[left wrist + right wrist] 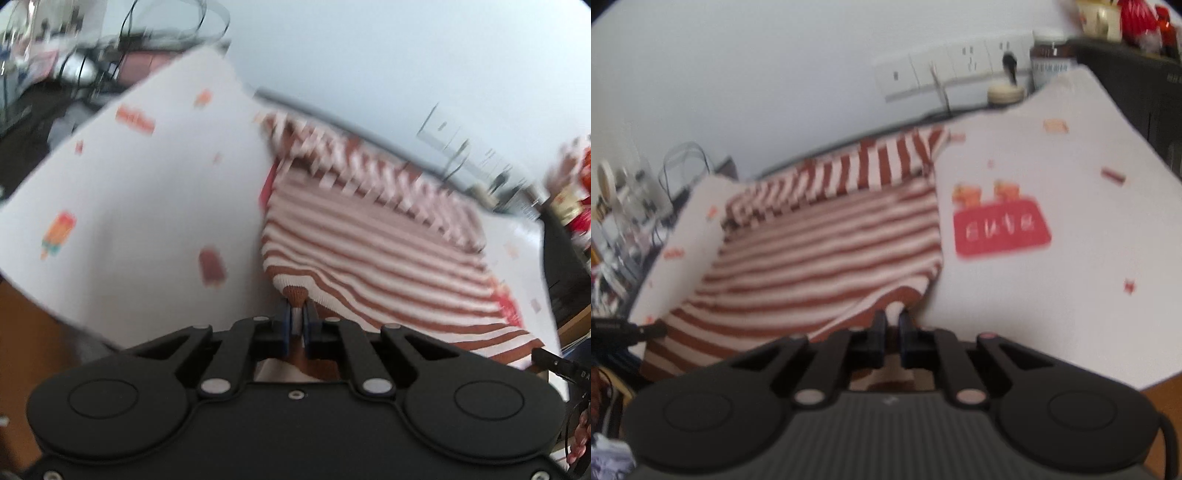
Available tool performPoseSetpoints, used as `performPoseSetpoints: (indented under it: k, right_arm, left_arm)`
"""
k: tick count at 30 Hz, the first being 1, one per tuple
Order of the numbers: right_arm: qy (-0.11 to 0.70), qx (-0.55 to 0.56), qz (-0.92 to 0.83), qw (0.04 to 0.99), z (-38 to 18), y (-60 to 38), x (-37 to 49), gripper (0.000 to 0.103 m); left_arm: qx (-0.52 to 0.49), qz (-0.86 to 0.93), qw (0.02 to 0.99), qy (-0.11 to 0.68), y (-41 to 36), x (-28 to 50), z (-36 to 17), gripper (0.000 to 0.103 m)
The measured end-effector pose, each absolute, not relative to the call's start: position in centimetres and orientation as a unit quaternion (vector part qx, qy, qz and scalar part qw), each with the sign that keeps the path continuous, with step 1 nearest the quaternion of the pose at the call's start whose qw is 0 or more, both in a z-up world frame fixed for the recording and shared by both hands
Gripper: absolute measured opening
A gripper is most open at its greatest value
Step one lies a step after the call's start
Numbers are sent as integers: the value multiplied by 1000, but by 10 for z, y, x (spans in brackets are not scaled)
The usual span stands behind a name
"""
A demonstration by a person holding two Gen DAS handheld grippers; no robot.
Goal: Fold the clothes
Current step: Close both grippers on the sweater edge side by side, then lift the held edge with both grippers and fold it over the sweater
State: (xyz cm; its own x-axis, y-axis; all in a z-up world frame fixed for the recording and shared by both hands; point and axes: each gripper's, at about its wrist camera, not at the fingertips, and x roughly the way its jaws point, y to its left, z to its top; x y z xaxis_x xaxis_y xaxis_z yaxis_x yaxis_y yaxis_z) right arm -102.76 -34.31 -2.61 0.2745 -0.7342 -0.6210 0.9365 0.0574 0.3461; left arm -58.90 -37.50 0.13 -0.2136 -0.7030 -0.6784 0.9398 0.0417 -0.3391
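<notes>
A brown-and-white striped garment (369,240) lies on a white printed sheet (129,177). My left gripper (297,308) is shut on its near left corner, and the cloth bunches up between the pads. In the right wrist view the same striped garment (820,243) spreads to the left, and my right gripper (892,317) is shut on its near right corner, with the hem lifted off the sheet. A folded band of vertical stripes (857,166) lies along the garment's far edge. Both views are blurred.
The white sheet (1052,288) shows a red label (1003,229) and small prints. A wall with sockets (953,62) stands behind. Cables and clutter (74,62) crowd the far left, and red items (1137,18) sit on a dark shelf at the far right.
</notes>
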Motion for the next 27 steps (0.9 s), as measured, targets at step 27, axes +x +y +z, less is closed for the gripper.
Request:
performPoseSetpoints:
  k: [27]
  right_arm:
    - [107, 314, -624, 708, 54, -259, -987, 7]
  left_arm:
    - [84, -759, 560, 321, -306, -545, 47, 6]
